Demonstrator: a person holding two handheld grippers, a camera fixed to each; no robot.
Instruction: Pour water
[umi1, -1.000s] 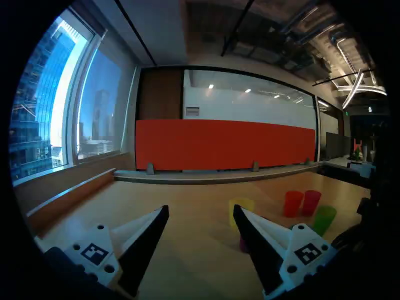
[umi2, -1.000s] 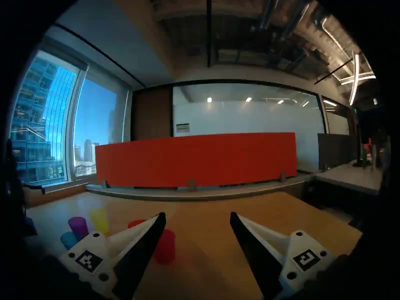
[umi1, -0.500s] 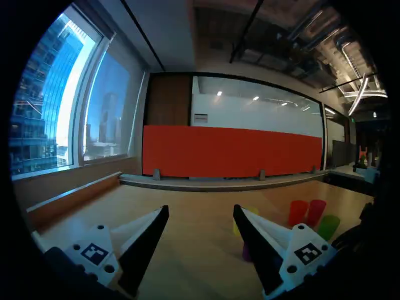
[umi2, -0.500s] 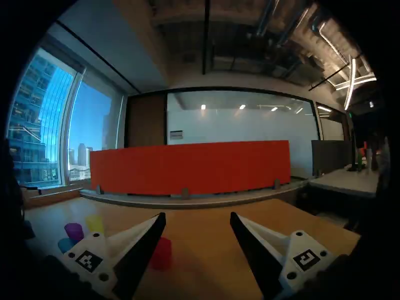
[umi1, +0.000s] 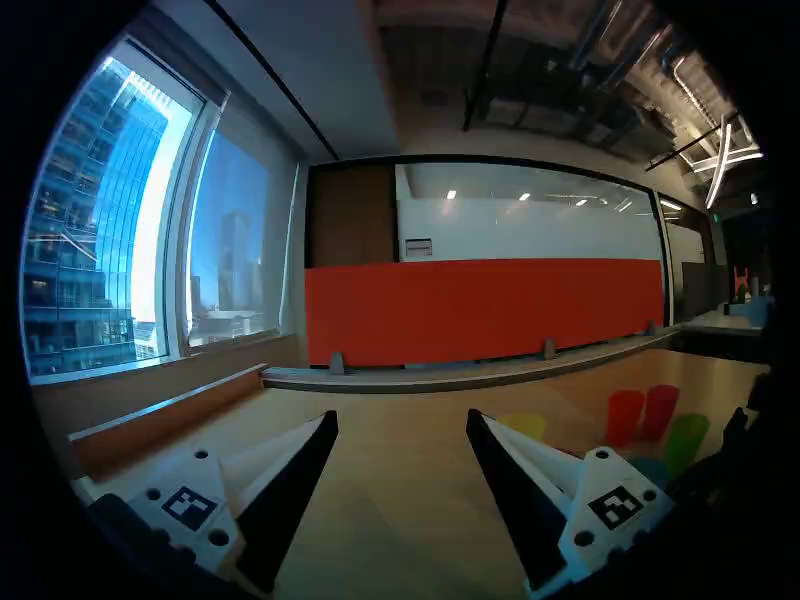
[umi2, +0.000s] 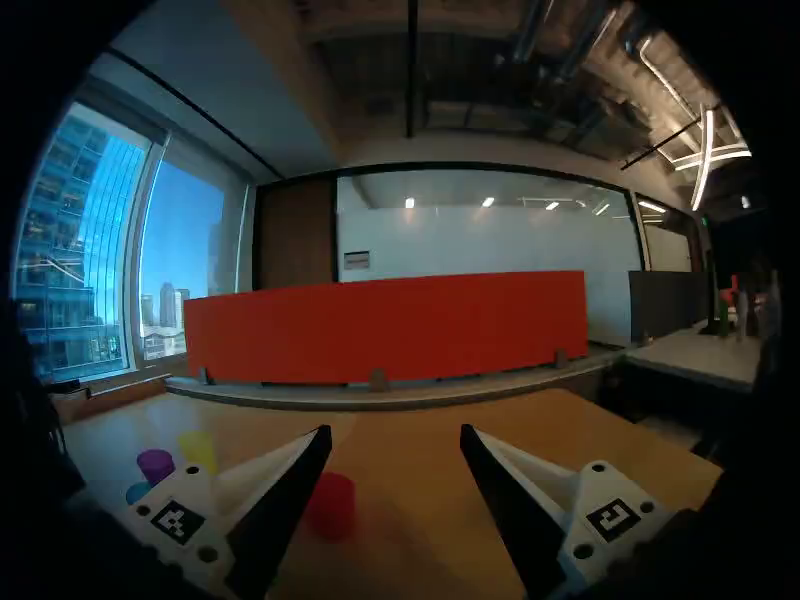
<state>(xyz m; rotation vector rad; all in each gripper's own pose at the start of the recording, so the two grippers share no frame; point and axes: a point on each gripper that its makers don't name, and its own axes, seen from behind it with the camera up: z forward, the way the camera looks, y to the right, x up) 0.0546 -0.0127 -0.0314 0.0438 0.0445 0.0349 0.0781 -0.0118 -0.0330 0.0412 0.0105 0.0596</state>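
The left gripper (umi1: 400, 414) and the right gripper (umi2: 395, 430) both gape empty over the wooden table (umi2: 400, 520); beside the right one's left finger stands a red cup (umi2: 331, 505), with a purple cup (umi2: 155, 465) and a yellow cup (umi2: 197, 448) farther off, short of the orange partition (umi2: 385, 325). The cups look like light, stiff, smooth plastic, easily tipped; a gentle pinch across the mid-wall seems safest.
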